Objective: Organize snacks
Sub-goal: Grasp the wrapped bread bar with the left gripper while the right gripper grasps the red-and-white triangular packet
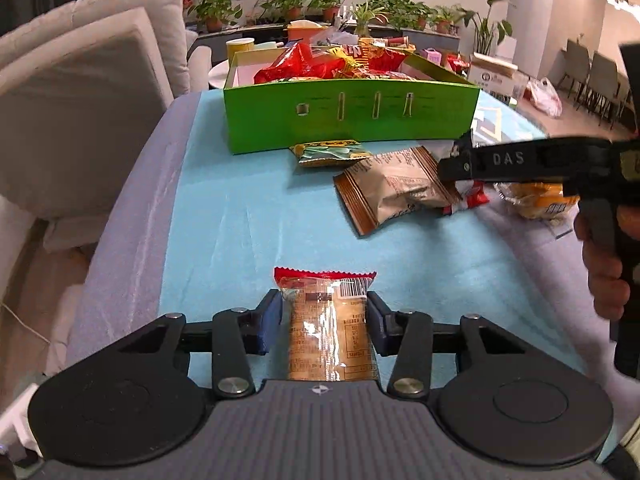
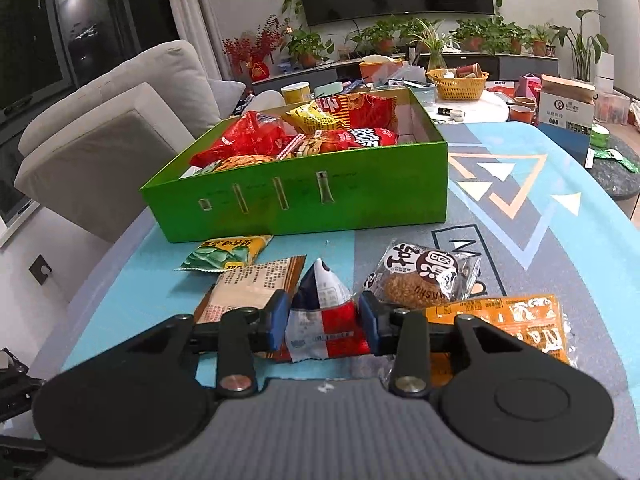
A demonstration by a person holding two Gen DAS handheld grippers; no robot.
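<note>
My left gripper (image 1: 323,304) is shut on a clear-wrapped biscuit packet (image 1: 330,320) with a red top seam, above the blue table cover. My right gripper (image 2: 322,312) is shut on a red, white and blue snack pouch (image 2: 322,320), its pads pressing both sides. In the left wrist view the right gripper (image 1: 452,164) reaches in from the right over the loose snacks. A green box (image 2: 304,204) holding several red and yellow snack bags stands beyond. A green pea packet (image 2: 226,256), a brown-edged packet (image 2: 250,284), a round cake packet (image 2: 424,276) and an orange packet (image 2: 516,320) lie in front of the box.
A grey sofa (image 1: 80,92) stands left of the table. Behind the box are cups, a yellow basket (image 2: 456,84), a paper bag (image 2: 564,112) and potted plants. A person's hand (image 1: 604,276) holds the right gripper's handle at the right edge.
</note>
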